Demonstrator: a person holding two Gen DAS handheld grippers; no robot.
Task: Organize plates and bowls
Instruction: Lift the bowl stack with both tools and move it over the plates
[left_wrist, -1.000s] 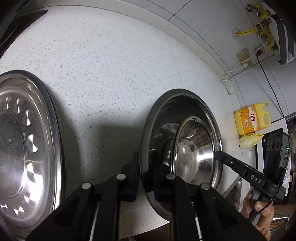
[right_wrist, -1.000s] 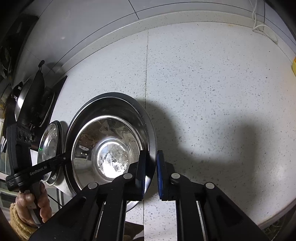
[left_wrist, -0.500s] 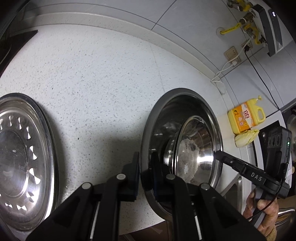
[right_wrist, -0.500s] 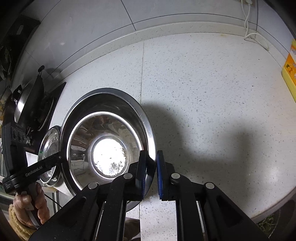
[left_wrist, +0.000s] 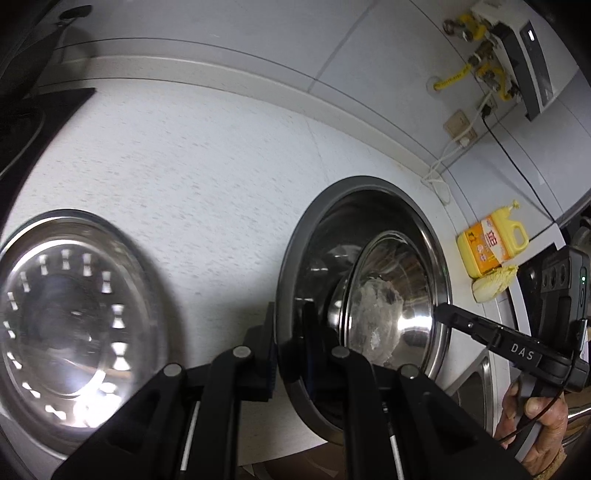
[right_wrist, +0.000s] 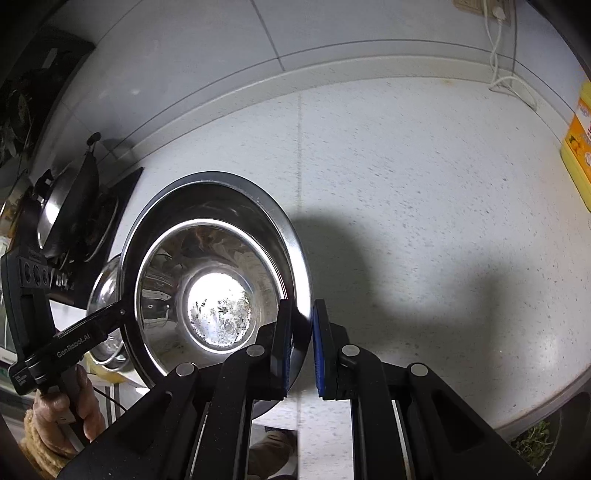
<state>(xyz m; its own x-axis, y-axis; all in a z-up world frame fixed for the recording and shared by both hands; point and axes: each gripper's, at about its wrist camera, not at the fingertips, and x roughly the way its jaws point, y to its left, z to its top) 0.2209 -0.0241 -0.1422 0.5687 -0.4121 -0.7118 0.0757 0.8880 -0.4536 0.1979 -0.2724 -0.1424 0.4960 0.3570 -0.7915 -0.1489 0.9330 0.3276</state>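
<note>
A large steel bowl (left_wrist: 317, 258) (right_wrist: 207, 199) with a smaller steel bowl (left_wrist: 391, 295) (right_wrist: 218, 288) nested inside is held above the white counter. My left gripper (left_wrist: 290, 347) is shut on the large bowl's left rim. My right gripper (right_wrist: 303, 347) is shut on its right rim. Each gripper shows in the other's view: the right gripper (left_wrist: 443, 314) and the left gripper (right_wrist: 118, 314). A steel plate (left_wrist: 74, 314) with a patterned rim lies on the counter to the left, also partly seen in the right wrist view (right_wrist: 103, 291).
A yellow detergent bottle (left_wrist: 487, 247) (right_wrist: 578, 147) and a pale vegetable (left_wrist: 495, 282) stand at the counter's right. A stove with a pot (right_wrist: 70, 206) is at the left. Wall socket and cable (left_wrist: 458, 129) are behind. A sink rim (left_wrist: 476, 387) lies right.
Both grippers have lifted the nested bowls higher and tilted back; the counter, plate and bottle have dropped away in view. Both grips are unchanged.
</note>
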